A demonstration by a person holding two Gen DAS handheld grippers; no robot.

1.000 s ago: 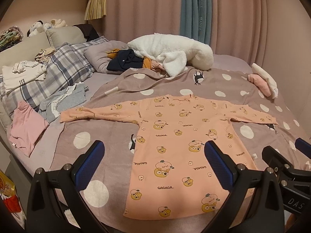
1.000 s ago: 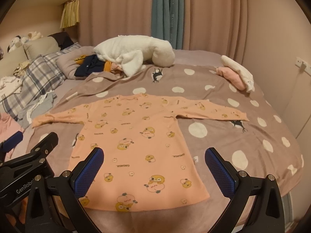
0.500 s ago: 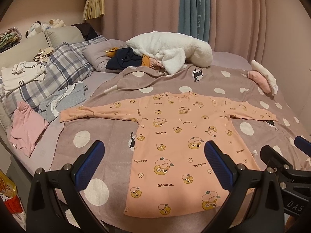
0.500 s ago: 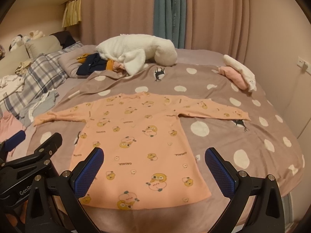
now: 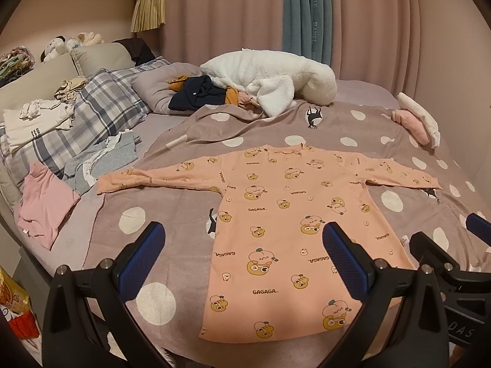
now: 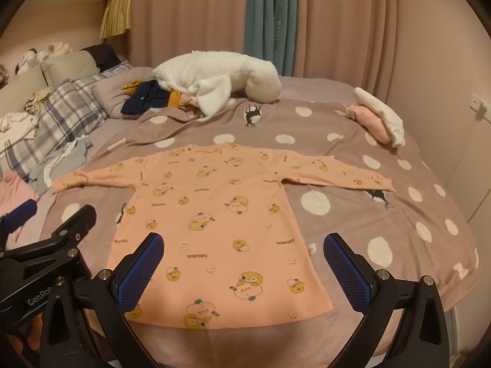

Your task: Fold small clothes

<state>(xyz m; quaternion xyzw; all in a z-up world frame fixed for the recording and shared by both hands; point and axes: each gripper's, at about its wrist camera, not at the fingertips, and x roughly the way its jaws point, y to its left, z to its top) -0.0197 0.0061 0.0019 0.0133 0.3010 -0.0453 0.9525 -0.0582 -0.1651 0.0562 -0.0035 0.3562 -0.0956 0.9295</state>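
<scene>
A small peach long-sleeved shirt [image 5: 294, 233] [image 6: 214, 230] with cartoon prints lies flat on the spotted blanket, both sleeves spread out and its hem towards me. My left gripper [image 5: 244, 260] hovers open above the shirt's lower left part, holding nothing. Over the hem hangs my right gripper [image 6: 244, 265], also open and empty. Each gripper shows at the edge of the other's view: the right gripper [image 5: 460, 245] at the right, the left gripper [image 6: 46, 245] at the left.
A taupe blanket with white dots [image 5: 190, 202] covers the bed. A white fleece garment [image 5: 270, 82] and dark clothes [image 5: 199, 95] lie at the far side. Folded pink and white items [image 5: 417, 122] sit at the right; pink [image 5: 43, 199] and grey clothes [image 5: 101, 159] and plaid pillows [image 5: 86, 113] at the left.
Both grippers have shifted slightly back and up; the shirt sits a bit farther in the views. Nothing was grasped, and the shirt has not moved.
</scene>
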